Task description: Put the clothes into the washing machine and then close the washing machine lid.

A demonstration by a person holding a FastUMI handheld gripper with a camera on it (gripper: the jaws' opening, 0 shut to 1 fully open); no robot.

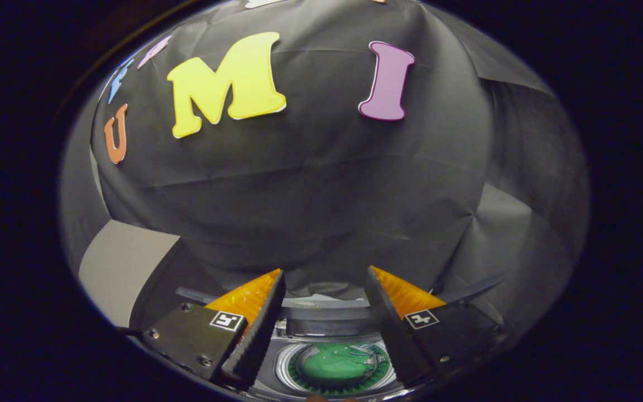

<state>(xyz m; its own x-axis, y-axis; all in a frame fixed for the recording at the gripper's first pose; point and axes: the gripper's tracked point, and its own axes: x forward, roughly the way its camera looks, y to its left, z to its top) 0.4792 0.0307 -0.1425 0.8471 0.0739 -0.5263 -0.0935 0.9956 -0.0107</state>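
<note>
Black creased cloth (321,184) forms the booth wall beyond the fingers. Below them sits the grey top-loading washing machine (321,312), its round drum opening showing a green crumpled garment (335,365) inside. Gripper (324,276) fingers are spread apart, holding nothing, above the drum.

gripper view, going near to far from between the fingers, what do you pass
Open gripper with nothing between its fingers → green clothes in the round washing machine drum → the washing machine's rear rim → black cloth wall of the booth.
</note>
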